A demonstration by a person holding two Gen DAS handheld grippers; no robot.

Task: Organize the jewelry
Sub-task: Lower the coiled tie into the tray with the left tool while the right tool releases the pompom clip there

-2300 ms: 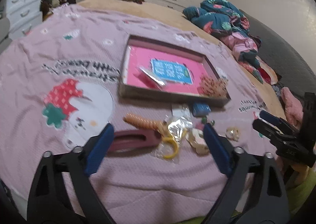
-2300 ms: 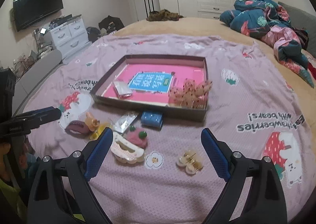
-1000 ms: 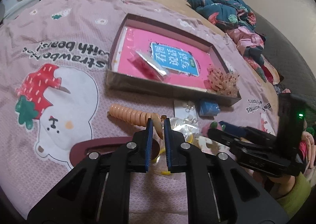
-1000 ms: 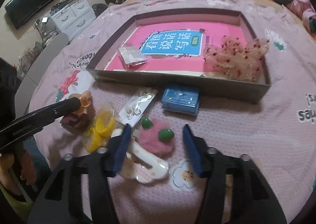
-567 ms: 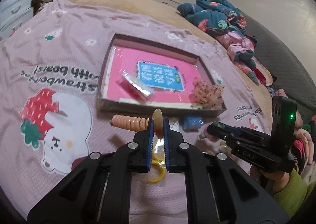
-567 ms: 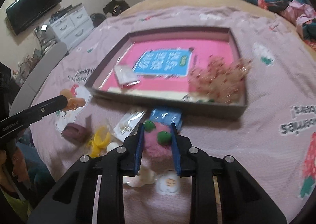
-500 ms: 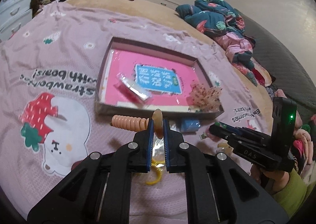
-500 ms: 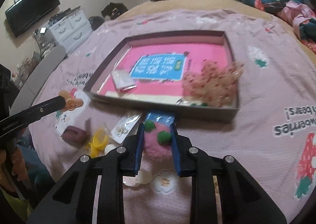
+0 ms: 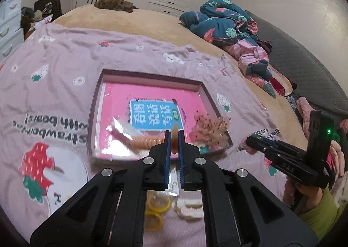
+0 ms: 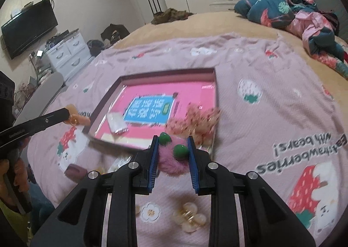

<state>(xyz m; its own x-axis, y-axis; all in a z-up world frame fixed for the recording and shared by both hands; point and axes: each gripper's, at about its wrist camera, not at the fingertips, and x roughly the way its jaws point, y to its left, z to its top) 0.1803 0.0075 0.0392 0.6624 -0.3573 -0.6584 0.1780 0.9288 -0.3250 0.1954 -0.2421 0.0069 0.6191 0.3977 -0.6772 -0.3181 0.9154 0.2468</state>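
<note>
The left tool (image 9: 173, 138) has its fingers pressed together on the flat end of an orange spiral hair clip (image 9: 145, 141), whose ridged body sticks out sideways to the left, held above the near edge of the shallow cardboard box (image 9: 94, 103). The right tool (image 10: 171, 149) pinches a fluffy pink pompom hair tie (image 10: 171, 164) with two green beads, held in the air just short of the box's near right corner.

Inside the box, on its pink lining, lie a small clear packet (image 10: 116, 124) and a heap of pink beaded pieces (image 10: 193, 123). A yellow ring in plastic wrap (image 9: 158, 203), a white hair claw (image 9: 190, 209) and a pearly clip (image 10: 190, 217) lie loose on the pink strawberry blanket (image 10: 271, 103).

The left grip looks the riskier one: the clip hangs off one end and could swing or slip out before it clears the wall. With both tools closing on the same near edge, either could knock the light box or the other's load.
</note>
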